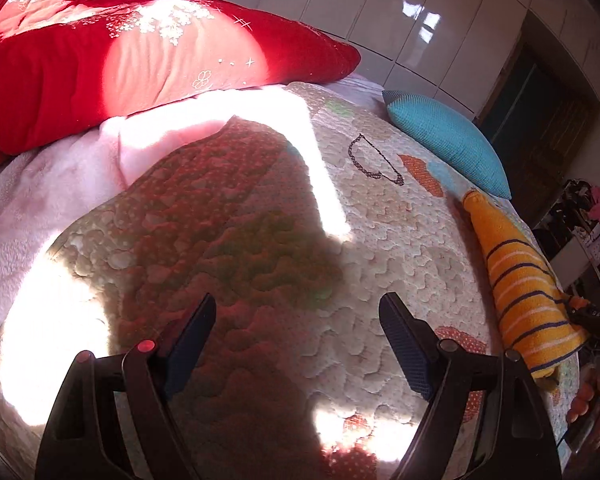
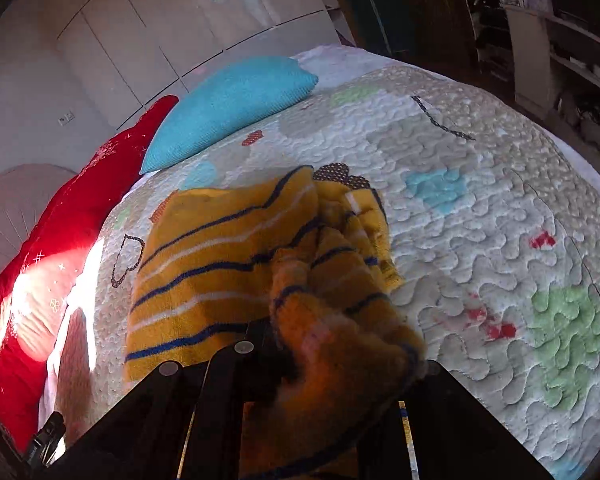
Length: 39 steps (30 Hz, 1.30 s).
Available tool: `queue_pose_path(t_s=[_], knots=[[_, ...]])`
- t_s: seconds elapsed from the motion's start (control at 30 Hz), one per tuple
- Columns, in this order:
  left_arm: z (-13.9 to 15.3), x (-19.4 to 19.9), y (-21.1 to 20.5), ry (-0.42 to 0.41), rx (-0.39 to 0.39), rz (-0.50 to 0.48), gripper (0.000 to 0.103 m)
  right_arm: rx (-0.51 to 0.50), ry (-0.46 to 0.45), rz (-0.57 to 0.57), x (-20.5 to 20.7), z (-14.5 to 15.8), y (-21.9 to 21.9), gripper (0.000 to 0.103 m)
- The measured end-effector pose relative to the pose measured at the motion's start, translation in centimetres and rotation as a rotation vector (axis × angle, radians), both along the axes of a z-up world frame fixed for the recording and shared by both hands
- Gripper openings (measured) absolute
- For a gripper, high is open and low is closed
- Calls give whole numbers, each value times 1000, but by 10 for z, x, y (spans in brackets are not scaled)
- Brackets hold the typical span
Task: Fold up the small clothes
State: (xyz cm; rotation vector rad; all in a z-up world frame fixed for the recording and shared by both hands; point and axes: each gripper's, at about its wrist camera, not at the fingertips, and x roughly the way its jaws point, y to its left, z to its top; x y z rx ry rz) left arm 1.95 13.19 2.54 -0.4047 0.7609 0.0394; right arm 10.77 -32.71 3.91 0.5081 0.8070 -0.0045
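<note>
My right gripper (image 2: 284,344) has its jaws clamped on the striped yellow garment (image 2: 228,264), bunched at the right side of the bed (image 2: 480,208). My left gripper (image 1: 296,340) hangs empty, jaws apart. Folding is barely started; I judge every fold remains.

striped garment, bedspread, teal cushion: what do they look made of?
Striped garment: looks like knit or fleece, soft and fuzzy; the pile blurs the stripe edges. Bedspread: quilted cloth, probably cotton, matte; wavy stitch lines puff the surface. Teal cushion: woven or knit cover, matte; fine grid texture shows.
</note>
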Motion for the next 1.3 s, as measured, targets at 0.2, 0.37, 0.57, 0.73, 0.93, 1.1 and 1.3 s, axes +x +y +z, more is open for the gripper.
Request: queue_pose_path(t_s=[0.2,0.37,0.57,0.73,0.93,1.1,1.3], knots=[[20,10,-69,36,32,-189,83,73,-55,60,-21,-14,-9,12],[32,19,-127,47,57,-296,83,115,-86,93,-40,-14,-18,10],[46,37,-197,5,91,-420,83,127,-80,136,-59,-31,-29,10],[28,66,-241,48,124,-481,84,137,-104,177,-75,-28,-42,25],[-24,87,-252,201,107,-466,96,127,-217,56,-86,11,-72,26],[-18,83,-250,183,98,-441,97,180,-178,193,-20,22,-46,26],[21,36,-238,38,156,-416,97,74,-43,199,40,-16,-25,20]])
